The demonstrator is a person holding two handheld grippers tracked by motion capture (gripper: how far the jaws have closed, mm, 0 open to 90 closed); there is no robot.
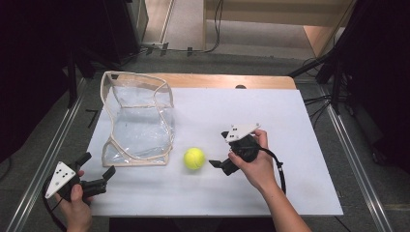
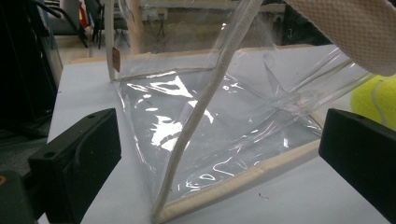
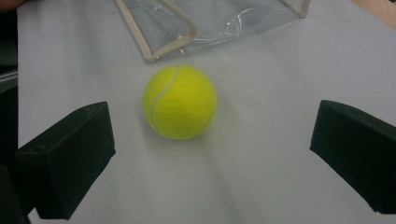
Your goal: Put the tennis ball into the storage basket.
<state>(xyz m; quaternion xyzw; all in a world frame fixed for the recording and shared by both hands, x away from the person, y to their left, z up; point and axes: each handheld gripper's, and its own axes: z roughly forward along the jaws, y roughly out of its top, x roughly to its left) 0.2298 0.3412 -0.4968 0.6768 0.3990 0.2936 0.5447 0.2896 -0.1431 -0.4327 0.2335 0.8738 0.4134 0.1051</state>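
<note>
The yellow ball [image 1: 194, 158] sits on the white table [image 1: 270, 121], just beside the front corner of the clear bag [image 1: 138, 121]; the right gripper [image 1: 218, 165] is close to it and points right at it, with its jaws wide apart and nothing in them, so the ball lies straight ahead between them. The left gripper [image 1: 99, 175] is farther from the ball; it faces the bag's near corner, jaws apart and empty too; I think the right hand [image 1: 254, 166] is the one to grab the ball.
</note>
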